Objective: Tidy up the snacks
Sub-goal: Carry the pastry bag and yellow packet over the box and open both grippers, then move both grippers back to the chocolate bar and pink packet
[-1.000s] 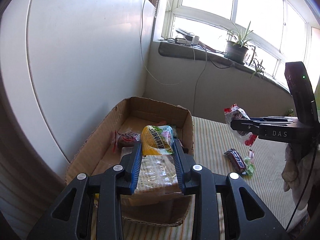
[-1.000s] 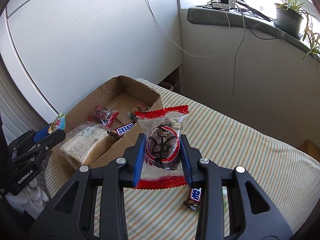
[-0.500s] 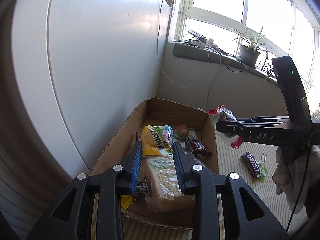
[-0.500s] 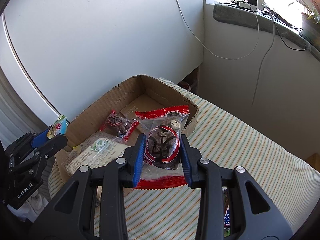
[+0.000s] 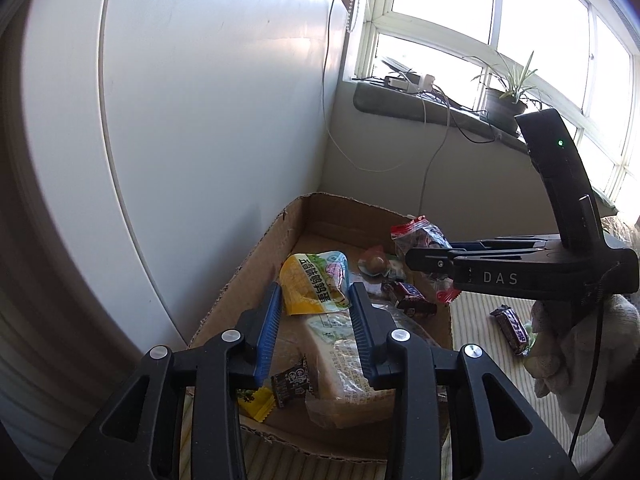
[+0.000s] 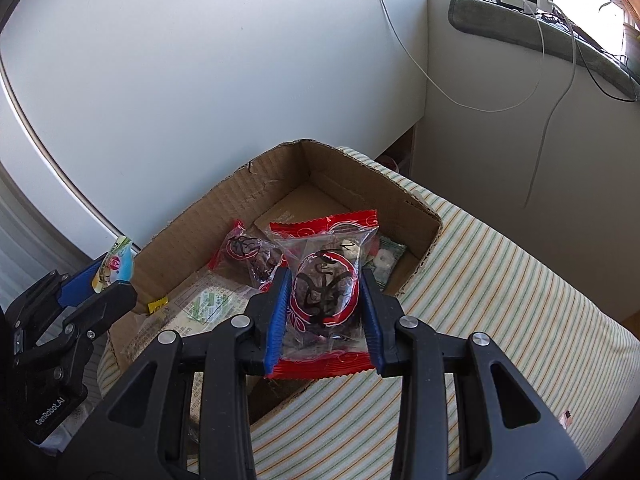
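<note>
Cardboard makes up the open box (image 6: 404, 196) that takes the snacks, a shallow tray standing on the striped cloth (image 6: 500, 300) at the table's left edge, hard against the white wall (image 5: 200, 100). Both grippers hang above it, each carrying 1 packet.

The left gripper (image 5: 316, 332) is clamped on a yellow pouch (image 5: 314, 282), its blue pads pinching the lower edge so the printed top stands up clear of the jaws. It hovers over the near end of the box, above a large flat bread pack (image 5: 344, 360) and 2 small wrapped sweets (image 5: 276, 390) by the near wall. Held that low on the pouch, the grip probably leaves the bulk free to drop flat once the jaws part.

The right gripper (image 6: 324, 316) is closed on a clear packet with red ends (image 6: 324, 292), gripped across its middle with the dark round snack between the pads. It sits over the right wall of the box, about level with a matching red packet (image 6: 248, 256) and a pale green sweet wrapper (image 6: 384, 260) lying inside. Coming in from the right side keeps it out of the other gripper's way, I judge.

Outside, on the cloth to the right, 1 dark chocolate bar (image 5: 512, 324) lies uncollected, with something green beside it that is too small to name; a second bar (image 5: 408, 300) is already in the box. The job looks well advanced: 2 releases are pending, then the leftovers.
</note>
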`<action>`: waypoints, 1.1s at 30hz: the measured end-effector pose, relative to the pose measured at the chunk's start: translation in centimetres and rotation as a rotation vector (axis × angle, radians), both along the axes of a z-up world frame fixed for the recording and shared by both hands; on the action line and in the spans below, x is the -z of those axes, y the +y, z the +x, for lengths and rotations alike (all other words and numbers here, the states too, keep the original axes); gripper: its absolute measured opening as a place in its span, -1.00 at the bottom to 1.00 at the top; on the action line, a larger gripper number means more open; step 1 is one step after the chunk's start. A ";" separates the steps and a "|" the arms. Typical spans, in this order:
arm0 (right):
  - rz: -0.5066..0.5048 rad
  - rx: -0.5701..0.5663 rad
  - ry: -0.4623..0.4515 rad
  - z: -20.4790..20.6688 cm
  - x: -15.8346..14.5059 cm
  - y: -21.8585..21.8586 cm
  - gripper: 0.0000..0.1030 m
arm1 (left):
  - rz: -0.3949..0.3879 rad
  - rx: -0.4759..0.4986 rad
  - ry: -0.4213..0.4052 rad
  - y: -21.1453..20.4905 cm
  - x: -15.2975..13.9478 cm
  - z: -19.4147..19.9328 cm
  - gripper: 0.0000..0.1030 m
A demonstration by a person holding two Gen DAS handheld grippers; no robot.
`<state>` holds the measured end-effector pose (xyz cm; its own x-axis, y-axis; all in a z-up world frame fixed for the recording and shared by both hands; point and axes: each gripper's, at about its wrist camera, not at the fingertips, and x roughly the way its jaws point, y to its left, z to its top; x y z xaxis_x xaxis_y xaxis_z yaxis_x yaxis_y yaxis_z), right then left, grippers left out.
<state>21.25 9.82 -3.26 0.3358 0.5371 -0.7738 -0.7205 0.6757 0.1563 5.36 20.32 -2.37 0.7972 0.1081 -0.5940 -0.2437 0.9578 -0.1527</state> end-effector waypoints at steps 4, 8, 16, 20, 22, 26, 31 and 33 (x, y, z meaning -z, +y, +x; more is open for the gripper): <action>0.005 0.001 -0.005 0.0 0.0 0.1 0.04 | -0.001 -0.005 -0.005 0.0 -0.1 0.0 -0.20; 0.023 0.011 -0.035 -0.1 -0.5 0.0 0.54 | 0.002 -0.011 -0.004 -0.1 -0.1 0.0 -0.01; 0.003 0.027 -0.069 -0.4 -1.1 -0.4 0.74 | 0.015 -0.030 0.006 -0.2 0.0 -0.1 0.35; 0.004 0.032 -0.074 -0.5 -1.5 -0.9 0.78 | 0.018 -0.029 0.006 -0.3 -0.2 -0.1 0.35; 0.007 0.035 -0.079 -0.6 -1.8 -1.2 0.78 | 0.019 -0.029 0.006 -0.5 -0.3 -0.2 0.35; 0.014 0.038 -0.089 -0.9 -2.4 -1.9 0.78 | 0.023 -0.024 -0.001 -1.0 -0.6 -0.4 0.35; 0.018 0.043 -0.112 -1.4 -3.1 -3.2 0.78 | 0.037 -0.010 -0.008 -2.0 -1.1 -0.6 0.35; 0.019 0.046 -0.121 -1.6 -3.4 -3.8 0.78 | 0.041 -0.005 -0.013 -2.4 -1.3 -0.7 0.35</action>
<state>19.68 5.98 0.15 0.4506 0.5330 -0.7162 -0.7028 0.7064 0.0836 4.62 17.92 -1.06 0.8040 0.1361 -0.5788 -0.2467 0.9621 -0.1165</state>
